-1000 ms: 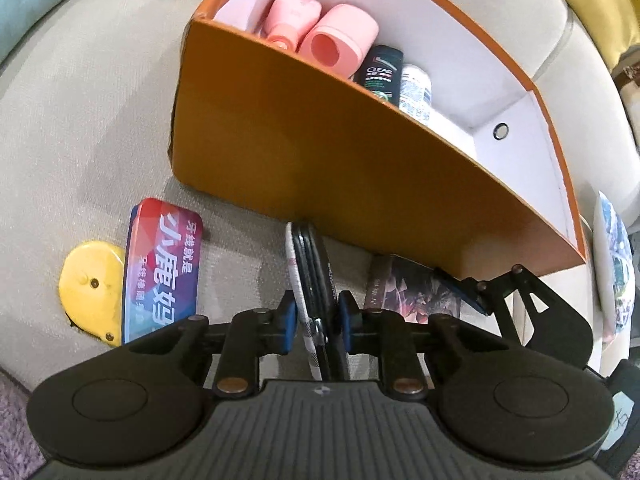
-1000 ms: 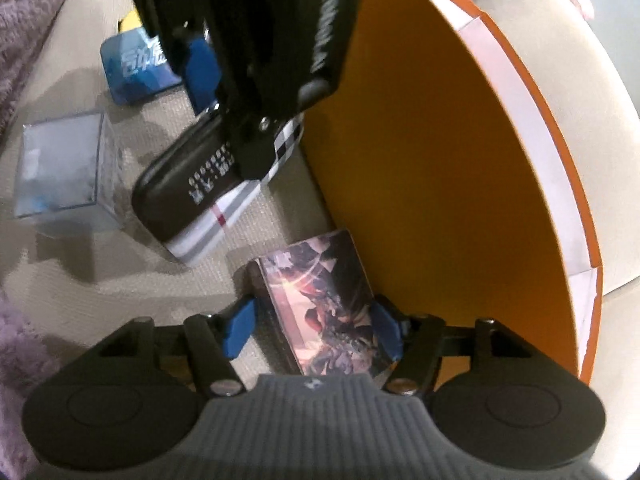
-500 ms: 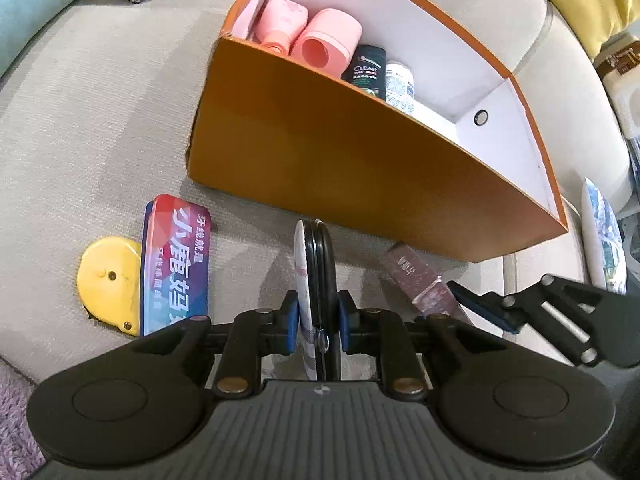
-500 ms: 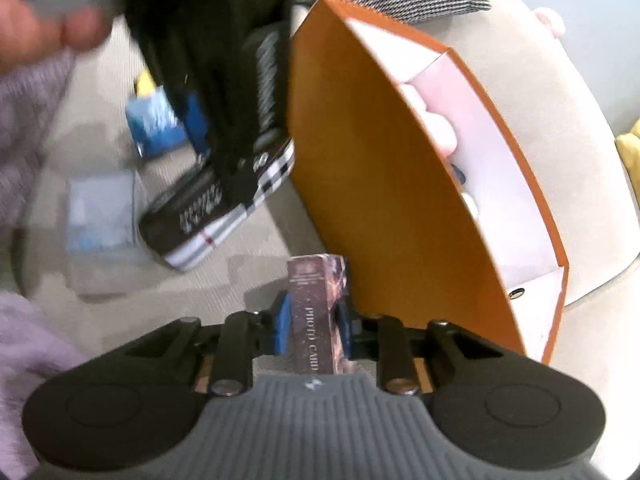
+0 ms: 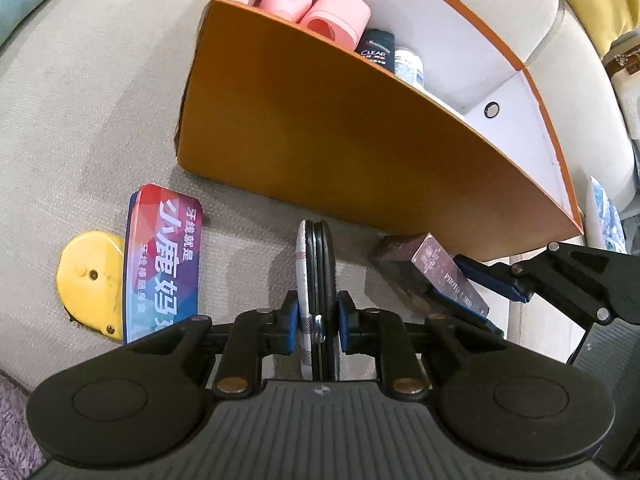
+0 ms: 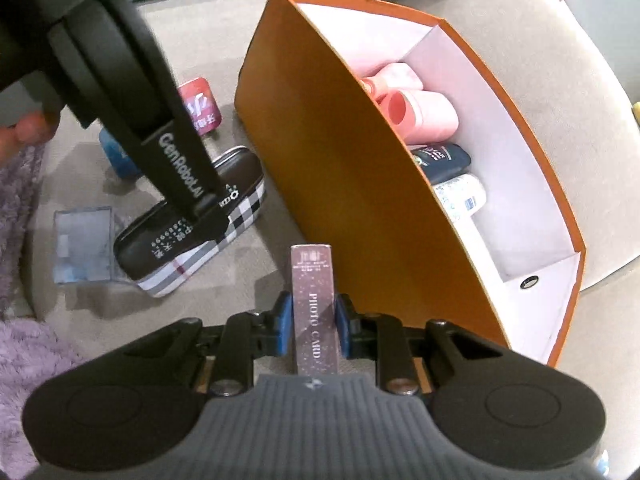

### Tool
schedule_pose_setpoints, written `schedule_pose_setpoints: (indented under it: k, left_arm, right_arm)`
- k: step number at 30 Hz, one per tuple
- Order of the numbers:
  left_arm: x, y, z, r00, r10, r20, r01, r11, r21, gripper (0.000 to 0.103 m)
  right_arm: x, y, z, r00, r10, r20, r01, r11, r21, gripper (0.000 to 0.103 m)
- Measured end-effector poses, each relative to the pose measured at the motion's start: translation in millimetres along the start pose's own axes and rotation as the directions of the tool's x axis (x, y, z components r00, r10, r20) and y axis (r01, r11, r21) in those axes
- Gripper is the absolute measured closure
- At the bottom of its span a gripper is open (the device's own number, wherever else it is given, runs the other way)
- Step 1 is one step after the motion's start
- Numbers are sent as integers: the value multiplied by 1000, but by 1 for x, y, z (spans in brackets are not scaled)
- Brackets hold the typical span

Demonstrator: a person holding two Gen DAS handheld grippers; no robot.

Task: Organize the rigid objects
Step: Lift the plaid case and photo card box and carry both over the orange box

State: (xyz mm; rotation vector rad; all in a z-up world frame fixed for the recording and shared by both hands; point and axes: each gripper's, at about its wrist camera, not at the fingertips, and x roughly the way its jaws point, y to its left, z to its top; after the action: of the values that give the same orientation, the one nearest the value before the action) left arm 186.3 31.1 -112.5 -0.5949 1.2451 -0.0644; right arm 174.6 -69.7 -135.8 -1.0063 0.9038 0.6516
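My left gripper (image 5: pixel 317 324) is shut on a black and plaid tin case (image 5: pixel 314 276), held on edge above the sofa seat; the case also shows in the right wrist view (image 6: pixel 192 236). My right gripper (image 6: pixel 312 322) is shut on a purple photo card box (image 6: pixel 313 300), held on edge beside the orange box (image 6: pixel 360 184); the card box also shows in the left wrist view (image 5: pixel 436 276). The orange box (image 5: pixel 340 120) stands open on the sofa and holds two pink containers (image 5: pixel 336 16), a dark bottle (image 5: pixel 376 48) and a white bottle (image 5: pixel 408 66).
A red and blue tin (image 5: pixel 164 260) and a yellow tape measure (image 5: pixel 90 280) lie on the sofa seat at the left. A clear plastic box (image 6: pixel 82 244) lies near a purple fluffy blanket (image 6: pixel 24 356). Cushions stand behind the orange box.
Both grippers have risen with their objects. My right gripper closed on the photo card box, turned it on edge and lifted it. The view into the orange box has opened up.
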Motion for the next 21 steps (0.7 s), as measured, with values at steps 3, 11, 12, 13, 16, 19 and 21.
schedule_pose_setpoints:
  k: [3,11,12,13,16,19,21]
  left_arm:
    - [-11,-1,-5,1000,-7,12,7,1000,19,83]
    - [-65,-17,-16,996,-62,65,55,993,104,83]
    - [-73,-19,-18,995,-72,73,64,992,111,83]
    - [-81,-21,-19,993,-86,82,76,990,116,83]
    - [-100,-29,-22,988,-115,107,99,985,141,83]
    - [-118,-41,-20,982,-137,133,113,978,172,83]
    - [-125,-48,-16,978,-152,143,124,975,185,83]
  right_arm:
    - [-4,0,-3,1000,-9,5,9,999,-32,80]
    - [-47,17,-6,996,-62,65,70,988,-136,81]
    - [-53,18,-5,995,-72,72,82,986,-143,81]
    - [-64,18,-5,993,-84,84,95,984,-149,81]
    - [-87,18,-4,988,-104,116,121,980,-157,81]
    - [-107,19,-4,981,-125,145,149,974,-168,81]
    - [-120,19,-3,976,-144,163,173,968,-179,81]
